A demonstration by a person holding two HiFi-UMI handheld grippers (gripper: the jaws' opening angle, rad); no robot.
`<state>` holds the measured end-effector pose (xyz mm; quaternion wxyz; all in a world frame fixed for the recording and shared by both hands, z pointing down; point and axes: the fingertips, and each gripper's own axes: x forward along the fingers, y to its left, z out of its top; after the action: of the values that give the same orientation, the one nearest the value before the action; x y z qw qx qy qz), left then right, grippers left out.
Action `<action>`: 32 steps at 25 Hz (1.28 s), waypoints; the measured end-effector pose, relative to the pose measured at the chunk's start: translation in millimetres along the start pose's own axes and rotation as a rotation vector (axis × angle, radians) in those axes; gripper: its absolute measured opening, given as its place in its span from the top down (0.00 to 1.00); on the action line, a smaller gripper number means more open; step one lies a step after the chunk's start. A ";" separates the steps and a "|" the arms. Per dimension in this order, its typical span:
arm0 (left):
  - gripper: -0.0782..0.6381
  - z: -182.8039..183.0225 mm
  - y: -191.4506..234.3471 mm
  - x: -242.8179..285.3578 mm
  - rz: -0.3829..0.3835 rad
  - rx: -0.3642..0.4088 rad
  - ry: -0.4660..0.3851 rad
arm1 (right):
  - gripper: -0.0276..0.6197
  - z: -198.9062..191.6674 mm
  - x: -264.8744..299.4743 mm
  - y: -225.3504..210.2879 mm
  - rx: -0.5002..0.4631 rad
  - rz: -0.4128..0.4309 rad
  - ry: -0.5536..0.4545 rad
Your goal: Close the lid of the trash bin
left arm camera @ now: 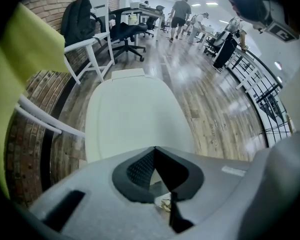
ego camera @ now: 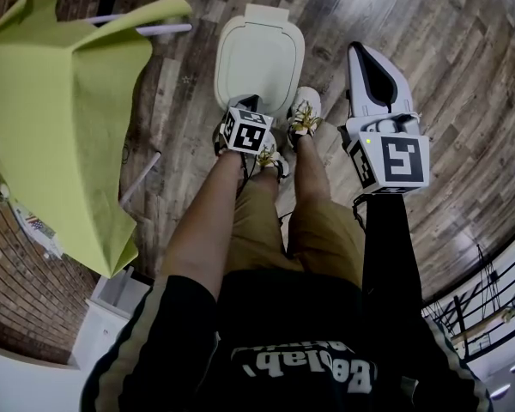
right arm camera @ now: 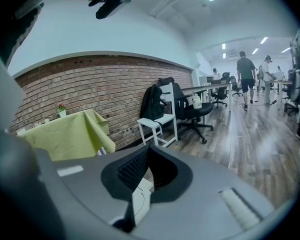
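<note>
Though the bin (ego camera: 259,58) stands on the wooden floor (ego camera: 463,50) right in front of the person's shoes (ego camera: 305,114), its cream-white lid (left arm camera: 135,114) lies flat down on the body, a rounded rectangle with a small tab at the far end and no gap showing round the edge. The left gripper (ego camera: 246,110) has its two jaws together at the tips, with nothing between them; through the opening behind the tips only a bit of shoe and floor shows. Its tip is over the near edge of the lid, but whether it touches the lid cannot be told. The right gripper (ego camera: 362,58) also has its jaws pressed together and empty, and it is held out to the right of the bin, apart from it. The left arm, bare at the forearm, reaches down along the left leg, with its gripper tilted down at the lid. The right arm, in a black sleeve, stretches down and forward, and its gripper points out roughly level across the room, toward a brick wall (right arm camera: 90,89) and a white chair (right arm camera: 160,121). A yellow-green cloth (ego camera: 60,101) hangs over a table to the left of the bin.
</note>
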<state>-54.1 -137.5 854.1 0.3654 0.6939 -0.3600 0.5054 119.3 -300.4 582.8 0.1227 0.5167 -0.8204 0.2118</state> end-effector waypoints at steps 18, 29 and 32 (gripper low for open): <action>0.90 -5.2 1.4 5.2 0.058 -0.119 -0.083 | 0.94 -4.1 -2.7 12.8 -0.017 0.006 0.007; 0.89 -5.0 2.0 4.9 0.067 -0.134 -0.113 | 0.94 -2.6 -8.6 19.9 -0.035 0.005 0.006; 0.89 -5.8 1.3 5.3 0.063 -0.129 -0.108 | 0.94 -2.7 -11.9 19.8 -0.039 0.003 0.008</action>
<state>-56.5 -133.7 860.7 0.3730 0.6835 -0.4326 0.4544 106.7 -282.2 575.8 0.1358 0.5121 -0.8247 0.1980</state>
